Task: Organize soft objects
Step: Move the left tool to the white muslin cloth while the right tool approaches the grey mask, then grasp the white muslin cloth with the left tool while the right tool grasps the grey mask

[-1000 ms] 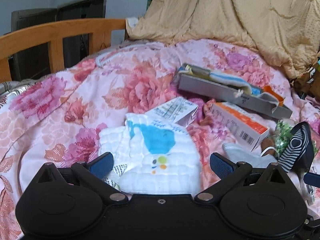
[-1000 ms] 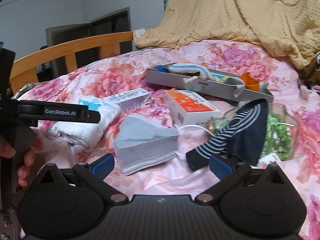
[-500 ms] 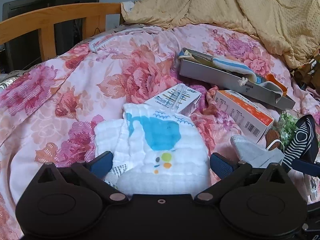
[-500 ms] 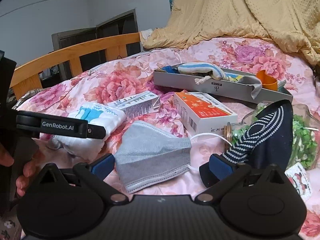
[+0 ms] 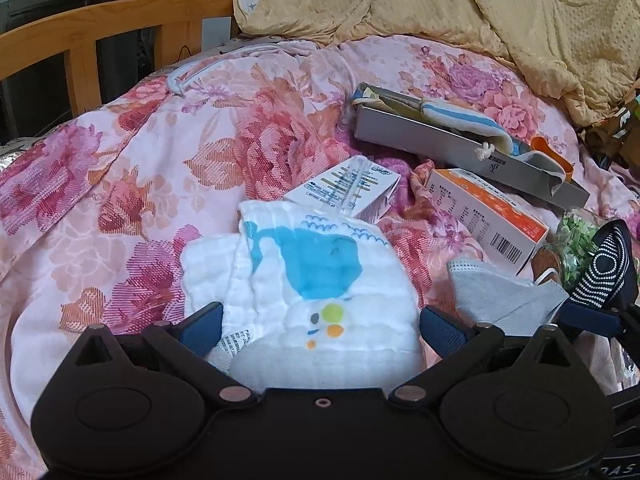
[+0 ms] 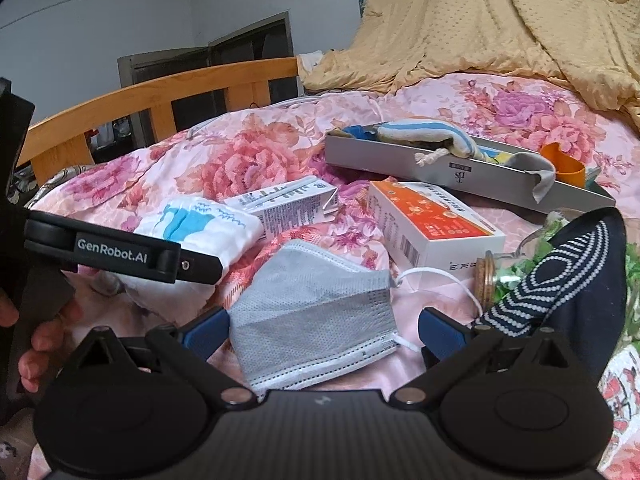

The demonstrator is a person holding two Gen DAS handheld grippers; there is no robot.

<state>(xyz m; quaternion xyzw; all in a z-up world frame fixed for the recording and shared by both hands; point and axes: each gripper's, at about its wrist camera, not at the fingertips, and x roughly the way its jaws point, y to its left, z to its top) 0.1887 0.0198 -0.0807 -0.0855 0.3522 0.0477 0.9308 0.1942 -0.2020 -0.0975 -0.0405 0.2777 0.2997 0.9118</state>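
- left gripper (image 5: 320, 326): fingers apart, straddling white cloth (image 5: 316, 288) on floral quilt (image 5: 120, 208)
- right gripper (image 6: 322, 330): fingers apart around grey mask (image 6: 312, 312)
- striped sock (image 6: 560, 276) beside right finger, untouched

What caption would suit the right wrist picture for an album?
Open right gripper poised around a grey face mask on a floral quilt.

A bed under a pink floral quilt (image 5: 168, 168), a wooden headboard rail (image 6: 168, 92), a heaped tan blanket (image 6: 500, 28), pale grey walls (image 6: 100, 12), a dark doorway (image 6: 248, 44) behind
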